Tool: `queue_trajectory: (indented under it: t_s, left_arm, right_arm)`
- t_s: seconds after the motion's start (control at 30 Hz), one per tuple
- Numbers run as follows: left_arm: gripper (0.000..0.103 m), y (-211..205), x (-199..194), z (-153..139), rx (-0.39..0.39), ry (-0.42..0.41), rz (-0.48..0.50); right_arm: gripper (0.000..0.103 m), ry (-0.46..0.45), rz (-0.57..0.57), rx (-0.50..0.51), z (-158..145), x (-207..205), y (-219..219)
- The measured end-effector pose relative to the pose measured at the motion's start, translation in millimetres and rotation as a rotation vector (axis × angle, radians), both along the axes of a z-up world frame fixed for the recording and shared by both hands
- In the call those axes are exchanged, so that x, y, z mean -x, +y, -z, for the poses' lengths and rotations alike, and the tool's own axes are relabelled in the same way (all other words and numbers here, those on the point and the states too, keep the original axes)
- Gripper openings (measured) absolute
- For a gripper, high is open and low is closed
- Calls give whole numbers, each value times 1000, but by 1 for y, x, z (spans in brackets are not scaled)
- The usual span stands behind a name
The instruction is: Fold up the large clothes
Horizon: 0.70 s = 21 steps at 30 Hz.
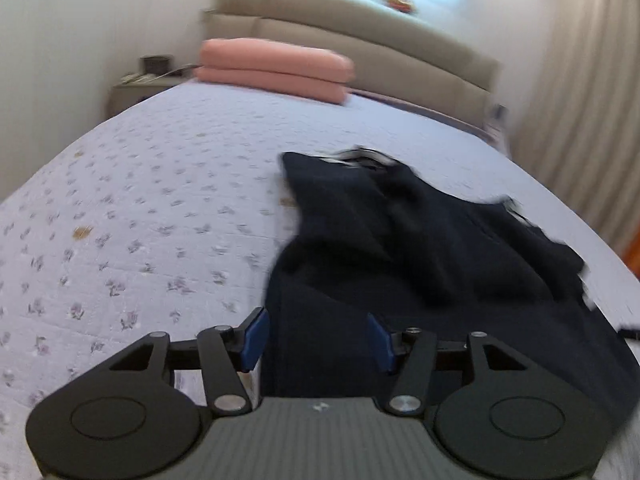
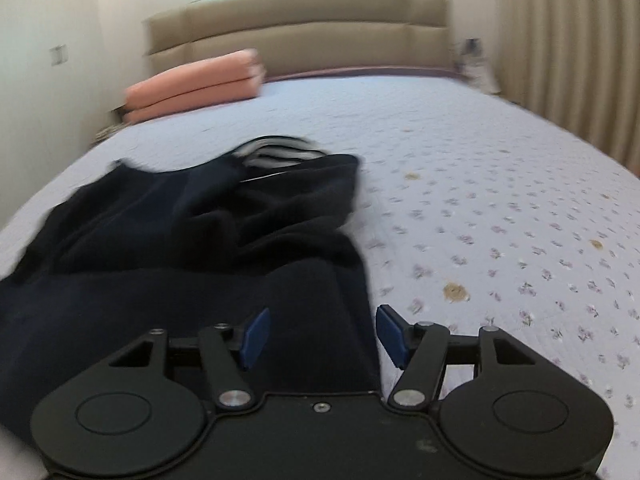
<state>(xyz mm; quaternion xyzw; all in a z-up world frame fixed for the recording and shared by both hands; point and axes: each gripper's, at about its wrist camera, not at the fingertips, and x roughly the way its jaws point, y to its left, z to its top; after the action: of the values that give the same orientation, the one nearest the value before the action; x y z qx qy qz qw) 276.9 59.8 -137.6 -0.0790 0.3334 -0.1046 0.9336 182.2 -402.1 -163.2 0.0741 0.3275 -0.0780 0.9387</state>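
A large dark navy garment lies rumpled on the bed, with a striped black-and-white lining showing at its far end. It also shows in the right wrist view, striped part at the far end. My left gripper is open, its blue pads either side of the garment's near left edge. My right gripper is open over the garment's near right edge. Neither holds the cloth.
The bed has a pale lilac floral quilt. Folded pink bedding lies near the beige headboard. A nightstand stands at the left, curtains at the right.
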Motion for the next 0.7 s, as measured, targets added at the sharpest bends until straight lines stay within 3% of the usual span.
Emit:
queue_trajectory:
  t_s: [0.1, 0.2, 0.23, 0.27, 0.3, 0.33, 0.37, 0.43, 0.53, 0.6, 0.7]
  left_arm:
    - [56, -2, -11, 4, -13, 66, -12]
    - [57, -5, -19, 5, -14, 150, 33]
    - [55, -6, -21, 4, -28, 170, 29]
    - [54, -7, -24, 4, -28, 192, 18]
    - [49, -7, -26, 3, -28, 211, 2]
    - [35, -8, -27, 0, -41, 222, -28]
    - [33, -10, -26, -4, -54, 224, -52]
    - [22, -13, -21, -14, -77, 220, -99]
    - [21, -20, -17, -21, -88, 234, -71]
    - [21, -24, -20, -20, -93, 255, -27]
    - [21, -17, -31, -17, -41, 291, -10]
  right_arm:
    - [72, 30, 24, -33, 0, -10, -3]
    - [71, 141, -25, -94, 2, -26, -7]
    - [62, 170, -42, -108, 2, -30, -6]
    - [37, 194, -45, -102, -1, -32, -3]
    - [31, 215, -35, -76, -4, -33, 1]
    - [28, 230, -30, -49, -9, -33, 6]
    - [22, 237, -23, -29, -12, -32, 11]
    - [22, 251, -11, 5, -21, -30, 19]
    - [21, 284, -31, 45, -24, -36, 29]
    - [22, 304, -33, 20, -25, -43, 27]
    - [22, 332, -27, -35, -29, -52, 19]
